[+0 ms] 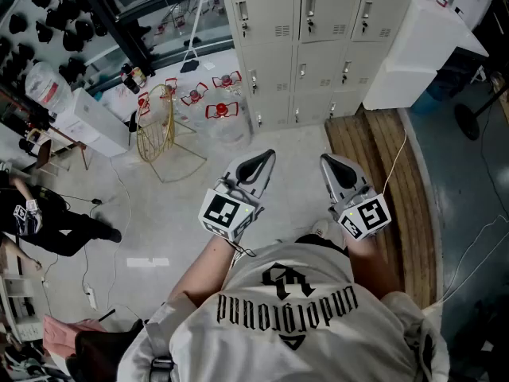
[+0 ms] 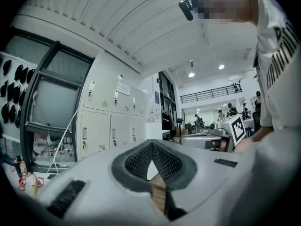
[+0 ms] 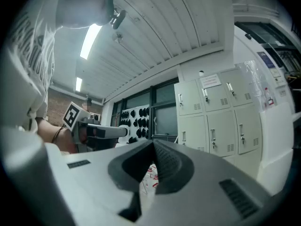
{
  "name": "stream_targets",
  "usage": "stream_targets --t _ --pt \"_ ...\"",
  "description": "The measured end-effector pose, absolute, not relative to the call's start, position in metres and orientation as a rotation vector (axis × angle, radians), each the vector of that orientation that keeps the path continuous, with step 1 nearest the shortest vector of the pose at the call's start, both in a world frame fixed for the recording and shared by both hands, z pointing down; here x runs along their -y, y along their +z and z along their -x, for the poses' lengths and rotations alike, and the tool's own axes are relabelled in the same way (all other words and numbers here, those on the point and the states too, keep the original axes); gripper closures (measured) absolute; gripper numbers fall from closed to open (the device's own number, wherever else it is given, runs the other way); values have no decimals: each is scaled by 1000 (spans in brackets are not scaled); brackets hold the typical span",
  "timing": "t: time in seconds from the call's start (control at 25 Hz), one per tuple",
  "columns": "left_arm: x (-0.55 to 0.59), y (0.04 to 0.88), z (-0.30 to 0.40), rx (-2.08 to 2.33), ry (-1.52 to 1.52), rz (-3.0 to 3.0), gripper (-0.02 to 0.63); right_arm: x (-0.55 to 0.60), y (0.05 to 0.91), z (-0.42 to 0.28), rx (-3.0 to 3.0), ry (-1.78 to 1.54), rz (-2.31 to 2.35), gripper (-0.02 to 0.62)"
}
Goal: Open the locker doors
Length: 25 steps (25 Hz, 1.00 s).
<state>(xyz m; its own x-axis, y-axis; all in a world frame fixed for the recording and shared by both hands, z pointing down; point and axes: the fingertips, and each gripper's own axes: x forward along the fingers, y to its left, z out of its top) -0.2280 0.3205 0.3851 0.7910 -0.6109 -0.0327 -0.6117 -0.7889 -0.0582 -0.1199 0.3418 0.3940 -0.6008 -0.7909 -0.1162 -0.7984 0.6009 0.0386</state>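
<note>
Head view — left gripper (image 1: 266,157), right gripper (image 1: 328,160) (two), nine shut locker doors (image 1: 330,6)

Ahead stood grey metal lockers (image 1: 310,46); gold wire stand (image 1: 163,134) on floor before them, left; brown wooden plank platform (image 1: 382,173) before them, right; white boxy cabinet (image 1: 413,54) against lockers' right end

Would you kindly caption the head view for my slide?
Left grey gripper and right grey gripper, both shut, face closed cream metal lockers.
</note>
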Motion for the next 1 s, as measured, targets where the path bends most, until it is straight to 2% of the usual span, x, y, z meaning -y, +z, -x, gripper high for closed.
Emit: stream_targets --t 0.52,0.84,1.0 --pt "-296 394 184 -992 -12 2910 600 -320 400 82 -2757 179 1361 591" --pt "-262 400 133 -994 -22 2918 598 -286 403 30 -2764 181 1390 588" --pt "-240 403 99 -987 -24 2922 598 -264 407 -6 -2761 147 1416 542"
